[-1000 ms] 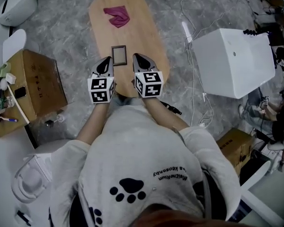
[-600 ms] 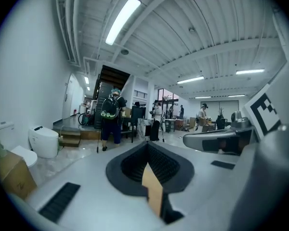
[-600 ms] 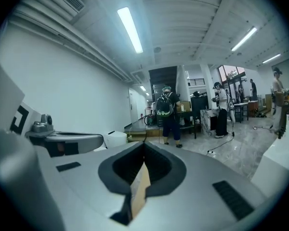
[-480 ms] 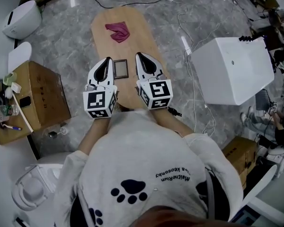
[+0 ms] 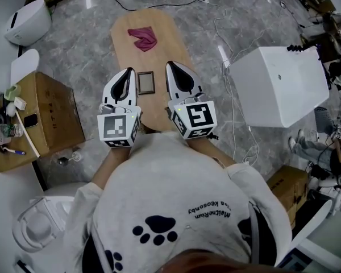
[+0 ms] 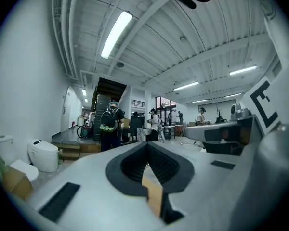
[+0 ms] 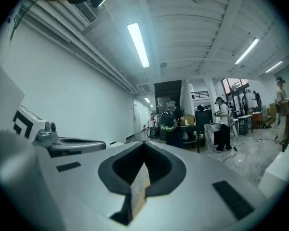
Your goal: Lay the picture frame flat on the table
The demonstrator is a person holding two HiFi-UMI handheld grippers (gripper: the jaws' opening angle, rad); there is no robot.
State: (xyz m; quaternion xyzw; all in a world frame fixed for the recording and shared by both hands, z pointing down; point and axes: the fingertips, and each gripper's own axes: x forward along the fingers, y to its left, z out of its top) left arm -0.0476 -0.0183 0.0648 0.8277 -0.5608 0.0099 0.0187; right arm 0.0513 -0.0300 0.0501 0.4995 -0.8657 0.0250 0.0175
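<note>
We noted the picture frame [image 5: 146, 82] lying apparently flat on the oval wooden table [image 5: 162, 47], between the left gripper [image 5: 125, 77] and the right gripper [image 5: 175, 74], touching neither. Both pairs of jaws were closed and empty. Bare tabletop separated the frame from the red cloth [image 5: 142, 37] near the far edge.

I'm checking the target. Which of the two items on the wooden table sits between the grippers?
The dark-rimmed picture frame, between the left gripper and right gripper. The crumpled red cloth lies apart at the far end of the table.
</note>
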